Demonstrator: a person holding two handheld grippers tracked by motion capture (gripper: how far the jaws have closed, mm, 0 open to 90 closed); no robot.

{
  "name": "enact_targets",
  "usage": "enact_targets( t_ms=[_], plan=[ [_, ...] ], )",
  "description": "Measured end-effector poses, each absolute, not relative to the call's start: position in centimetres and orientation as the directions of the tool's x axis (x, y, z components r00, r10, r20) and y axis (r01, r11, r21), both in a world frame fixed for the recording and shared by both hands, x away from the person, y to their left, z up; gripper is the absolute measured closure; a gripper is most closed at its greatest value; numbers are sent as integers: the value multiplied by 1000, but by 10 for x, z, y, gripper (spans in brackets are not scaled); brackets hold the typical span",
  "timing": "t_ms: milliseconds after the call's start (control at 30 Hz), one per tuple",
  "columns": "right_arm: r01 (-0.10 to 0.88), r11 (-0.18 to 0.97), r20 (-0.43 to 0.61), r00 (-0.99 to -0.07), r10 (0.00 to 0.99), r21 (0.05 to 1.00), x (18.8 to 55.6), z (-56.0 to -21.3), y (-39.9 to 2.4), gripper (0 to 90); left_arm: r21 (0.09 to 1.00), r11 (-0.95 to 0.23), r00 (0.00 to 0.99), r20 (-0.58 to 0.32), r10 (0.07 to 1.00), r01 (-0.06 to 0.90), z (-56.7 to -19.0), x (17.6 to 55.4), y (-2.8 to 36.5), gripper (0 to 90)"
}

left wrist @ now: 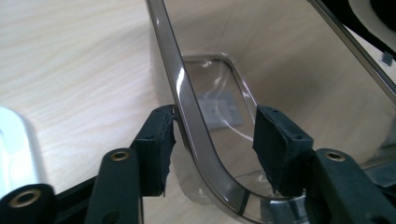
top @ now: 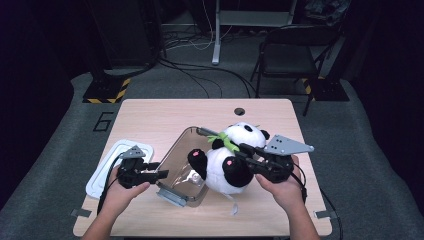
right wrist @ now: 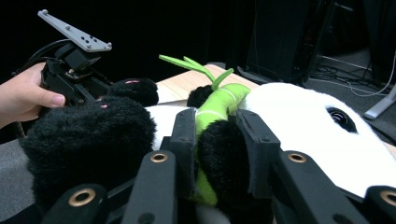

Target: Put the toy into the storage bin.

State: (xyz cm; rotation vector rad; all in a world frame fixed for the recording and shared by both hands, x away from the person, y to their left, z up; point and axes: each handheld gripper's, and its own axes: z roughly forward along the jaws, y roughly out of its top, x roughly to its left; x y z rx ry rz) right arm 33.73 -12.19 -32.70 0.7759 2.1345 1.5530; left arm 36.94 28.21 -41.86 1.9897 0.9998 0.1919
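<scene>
A black-and-white panda plush (top: 235, 155) with a green bamboo sprig lies partly over the right end of a clear plastic container (top: 176, 150) at mid-table. My right gripper (top: 243, 150) is shut on the panda's black arm and the bamboo stalk (right wrist: 215, 140). The panda's white head (right wrist: 299, 126) lies to its right there. My left gripper (top: 164, 170) is at the container's near left corner. Its jaws straddle the clear rim (left wrist: 187, 107): the left pad (left wrist: 159, 140) sits right against the wall and the right pad (left wrist: 275, 140) stands off inside, so the left gripper (left wrist: 215, 135) is open.
A white lid (top: 107, 162) lies flat on the wooden table (top: 150, 115) just left of my left hand, and its edge (left wrist: 14, 140) is in the left gripper view. A folding chair (top: 295, 50) and floor cables stand beyond the far edge. Bare wood lies behind the container.
</scene>
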Motion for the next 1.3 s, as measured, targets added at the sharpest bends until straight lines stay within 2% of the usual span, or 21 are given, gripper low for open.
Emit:
enact_targets(
  t_ms=[167, 433, 567, 933, 1133, 1300],
  plan=[
    [205, 227, 18, -777, 629, 952, 341, -327, -112, 689, 782, -255, 661, -250, 708, 569, -410, 368, 291, 477],
    [186, 229, 9, -794, 608, 955, 345, -324, -99, 689, 768, -275, 665, -248, 705, 578, -417, 370, 294, 671],
    [179, 218, 12, -798, 602, 959, 345, -321, -98, 689, 772, -281, 670, -240, 703, 571, -418, 369, 291, 689],
    [170, 230, 0, -804, 594, 958, 345, -320, -94, 689, 778, -294, 703, -251, 666, 556, -420, 361, 268, 671],
    [175, 226, 8, -805, 593, 958, 346, -320, -88, 689, 782, -306, 735, -267, 623, 543, -420, 359, 260, 578],
    [176, 239, 1, -807, 590, 955, 350, -323, -82, 690, 806, -266, 720, -261, 642, 529, -412, 359, 271, 524]
  ],
)
